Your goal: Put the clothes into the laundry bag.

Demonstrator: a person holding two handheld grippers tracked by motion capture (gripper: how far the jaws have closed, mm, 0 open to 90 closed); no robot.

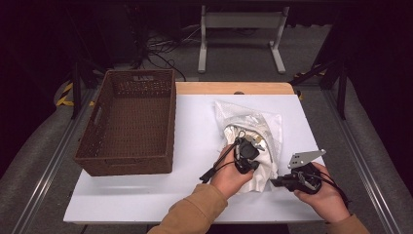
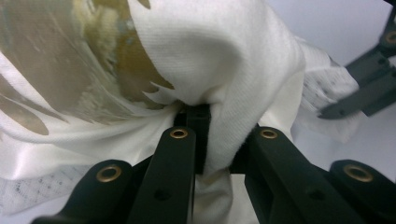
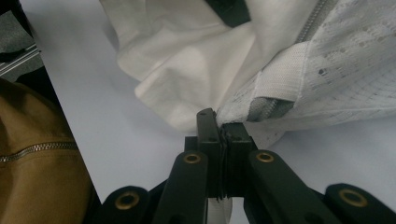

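While both grippers pinch white garment (image 1: 253, 131), step in hand is folding or gathering it on table (image 1: 195, 146), right of middle. Left gripper (image 2: 201, 126) clamped on thick fold of white cloth. Right gripper (image 3: 218, 126) jaws pressed together on thin hem, beside zipper (image 3: 312, 25). Garment bunched, not flat. Brown basket (image 1: 129, 124) stands apart at left, nothing visible inside. Next move, I judge: lift both hands together, keep cloth taut, carry toward basket without dragging the loose end.
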